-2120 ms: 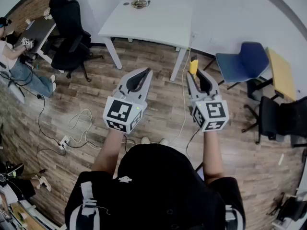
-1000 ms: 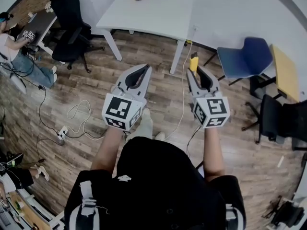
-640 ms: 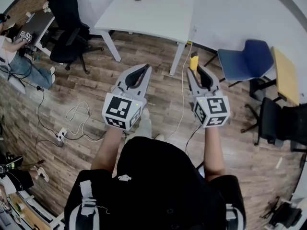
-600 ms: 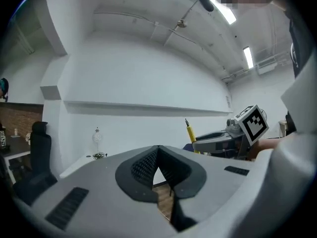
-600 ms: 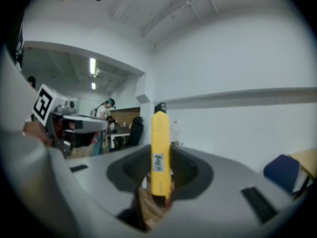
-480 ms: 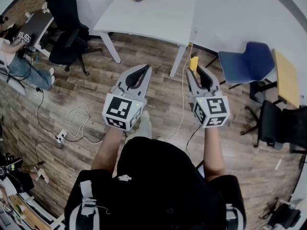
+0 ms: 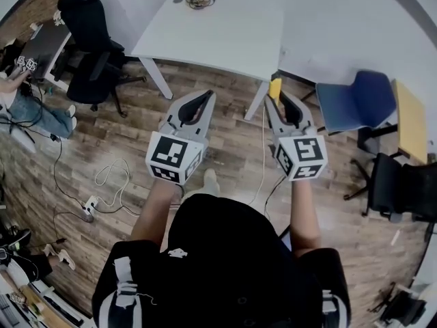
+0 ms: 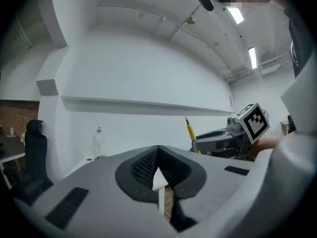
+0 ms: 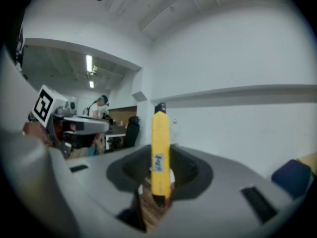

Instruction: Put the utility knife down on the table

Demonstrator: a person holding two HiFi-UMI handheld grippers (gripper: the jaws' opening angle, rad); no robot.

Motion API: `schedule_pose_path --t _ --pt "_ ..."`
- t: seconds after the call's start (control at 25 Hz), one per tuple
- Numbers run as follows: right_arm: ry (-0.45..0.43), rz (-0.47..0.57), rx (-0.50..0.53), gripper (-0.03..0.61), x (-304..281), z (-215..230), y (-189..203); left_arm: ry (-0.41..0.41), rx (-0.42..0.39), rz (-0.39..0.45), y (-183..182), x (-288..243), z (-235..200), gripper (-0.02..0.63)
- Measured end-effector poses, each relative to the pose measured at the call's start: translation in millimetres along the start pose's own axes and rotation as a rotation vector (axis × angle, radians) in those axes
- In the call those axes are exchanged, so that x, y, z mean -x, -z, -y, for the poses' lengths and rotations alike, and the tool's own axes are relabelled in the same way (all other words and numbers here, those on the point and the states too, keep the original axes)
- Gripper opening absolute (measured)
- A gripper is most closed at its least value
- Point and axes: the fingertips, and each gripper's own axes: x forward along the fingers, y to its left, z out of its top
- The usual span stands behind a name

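Carry step: my right tool (image 7: pixel 280 98) clamps the knife (image 7: pixel 275 87) upright by its lower end, short of the desk's (image 7: pixel 212 29) near right corner, left tool (image 7: pixel 203 98) pinched together, empty; next, I judge: reach over the edge, lower, release.

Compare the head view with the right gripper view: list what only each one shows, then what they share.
Only the head view: the person's black-clad torso, the white cable and power strip on the floor, and the right gripper's own marker cube.
Only the right gripper view: the small printed label on the knife's handle and the lit ceiling light strips.
Both: the yellow utility knife clamped in the right gripper, the left gripper with its marker cube, and a blue chair.
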Motion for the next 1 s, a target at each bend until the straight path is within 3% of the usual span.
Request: schedule_pose_path --t 0.6,1.0 --pt "0.016 -0.005 0.010 0.137 -106.7 -10.6 -22.2 0.003 0.035 0.025 -2.0 -36.5 -107.9 0.015" --pt "0.017 -0.039 0.019 0.136 -127.2 -16.0 -18.4 0.019 0.037 0.022 1.7 -44.6 -126.8 0.015"
